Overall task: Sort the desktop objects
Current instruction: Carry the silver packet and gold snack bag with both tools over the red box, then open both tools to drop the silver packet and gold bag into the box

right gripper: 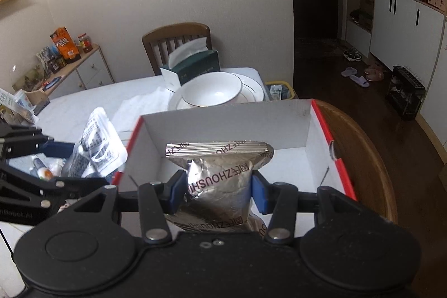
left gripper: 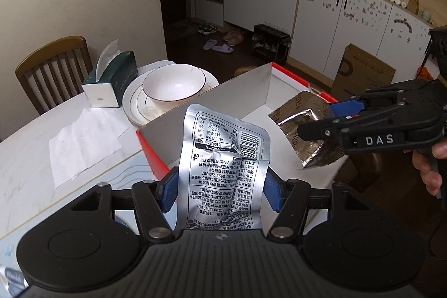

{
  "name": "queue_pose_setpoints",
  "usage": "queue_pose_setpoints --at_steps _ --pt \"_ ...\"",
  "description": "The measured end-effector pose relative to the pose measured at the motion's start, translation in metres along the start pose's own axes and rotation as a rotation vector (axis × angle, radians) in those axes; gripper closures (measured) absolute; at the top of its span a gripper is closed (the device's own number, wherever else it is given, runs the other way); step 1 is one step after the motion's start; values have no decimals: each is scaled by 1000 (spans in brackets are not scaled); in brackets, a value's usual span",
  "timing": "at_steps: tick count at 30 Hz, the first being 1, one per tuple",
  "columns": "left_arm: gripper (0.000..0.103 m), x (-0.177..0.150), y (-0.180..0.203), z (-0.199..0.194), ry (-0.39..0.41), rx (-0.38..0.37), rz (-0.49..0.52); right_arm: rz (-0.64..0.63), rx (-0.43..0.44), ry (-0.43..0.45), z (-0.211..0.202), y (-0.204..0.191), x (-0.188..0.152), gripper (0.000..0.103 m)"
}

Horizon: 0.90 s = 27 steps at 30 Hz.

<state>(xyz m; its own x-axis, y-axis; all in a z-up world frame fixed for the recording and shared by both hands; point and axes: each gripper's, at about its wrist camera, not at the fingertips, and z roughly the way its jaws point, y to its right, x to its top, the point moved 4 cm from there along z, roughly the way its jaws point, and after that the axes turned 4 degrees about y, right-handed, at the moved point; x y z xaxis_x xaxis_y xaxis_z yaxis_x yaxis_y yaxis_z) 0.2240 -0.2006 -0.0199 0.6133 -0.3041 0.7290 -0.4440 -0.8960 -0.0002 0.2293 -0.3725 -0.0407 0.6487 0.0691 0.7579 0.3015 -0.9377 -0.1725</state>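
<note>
My left gripper (left gripper: 220,187) is shut on a silver snack pouch (left gripper: 223,152) with printed text and a barcode, held at the near left corner of an open white box with red edges (left gripper: 251,91). The same silver pouch (right gripper: 97,147) and the left gripper (right gripper: 61,161) show at the left in the right wrist view. My right gripper (right gripper: 219,193) is shut on a crinkled golden foil packet (right gripper: 220,175), held over the inside of the box (right gripper: 229,127). In the left wrist view the golden packet (left gripper: 304,124) and right gripper (left gripper: 321,124) hang over the box's right part.
A white bowl (left gripper: 174,85) sits on stacked plates (left gripper: 134,99) behind the box, beside a green tissue box (left gripper: 111,80). Paper sheets (left gripper: 83,141) lie on the white table. A wooden chair (left gripper: 53,69) stands behind. Small items (right gripper: 42,172) lie under the left gripper.
</note>
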Motion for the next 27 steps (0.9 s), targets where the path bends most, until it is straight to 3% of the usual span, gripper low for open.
queue_pose_setpoints --at_steps 15,27 --pt "42 19 9 80 -112 14 132 -108 1 -102 41 17 -14 55" --pt "45 -1 22 119 -231 -40 166 -207 3 -193 68 21 -37 55"
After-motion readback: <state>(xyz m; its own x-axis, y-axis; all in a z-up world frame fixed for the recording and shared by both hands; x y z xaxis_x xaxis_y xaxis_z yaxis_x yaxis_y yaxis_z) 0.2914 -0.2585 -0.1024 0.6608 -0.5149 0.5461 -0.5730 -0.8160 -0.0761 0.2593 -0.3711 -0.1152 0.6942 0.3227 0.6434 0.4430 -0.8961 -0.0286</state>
